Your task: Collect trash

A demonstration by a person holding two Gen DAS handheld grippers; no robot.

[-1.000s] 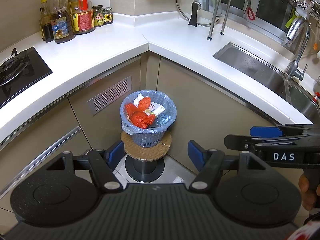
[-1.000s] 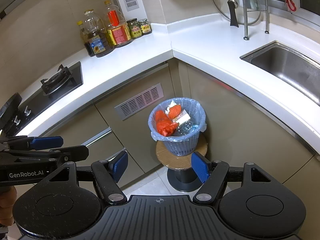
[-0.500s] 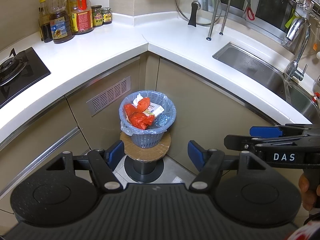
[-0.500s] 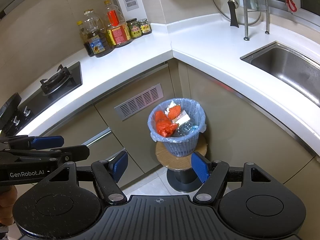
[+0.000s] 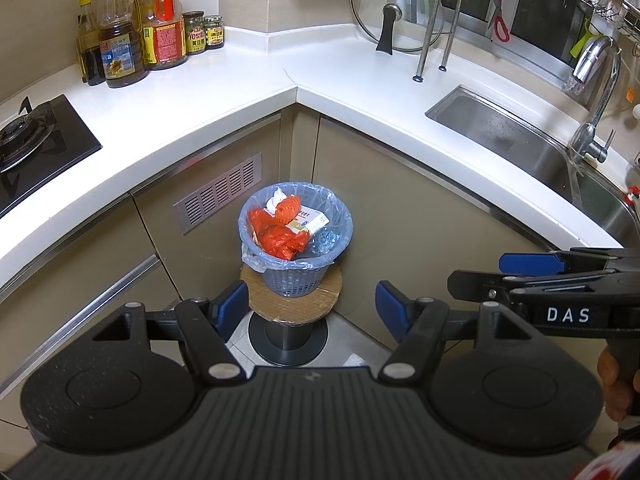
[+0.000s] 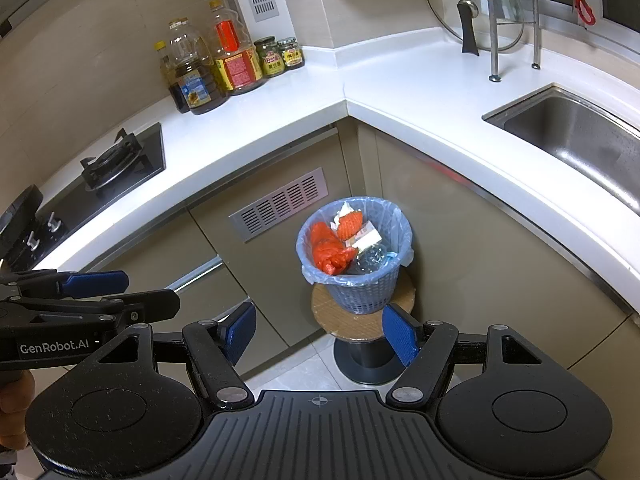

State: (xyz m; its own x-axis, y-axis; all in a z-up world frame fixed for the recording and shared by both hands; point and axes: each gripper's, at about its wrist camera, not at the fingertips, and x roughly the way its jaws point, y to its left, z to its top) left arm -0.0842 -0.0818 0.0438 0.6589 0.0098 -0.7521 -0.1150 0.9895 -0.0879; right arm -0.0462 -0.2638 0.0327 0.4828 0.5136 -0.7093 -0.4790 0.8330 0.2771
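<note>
A small blue mesh bin lined with a clear bag stands on a round brown stool in the cabinet corner. Inside lie an orange plastic bag, a white carton and a crushed clear bottle. My left gripper hovers open above and in front of the bin, nothing between its blue pads. My right gripper is likewise open and empty. Each gripper shows at the edge of the other's view, the right gripper at the right and the left gripper at the left.
A white L-shaped counter wraps around the corner. On it are oil bottles and jars, a black gas hob, a glass lid on a rack, and a steel sink with a tap.
</note>
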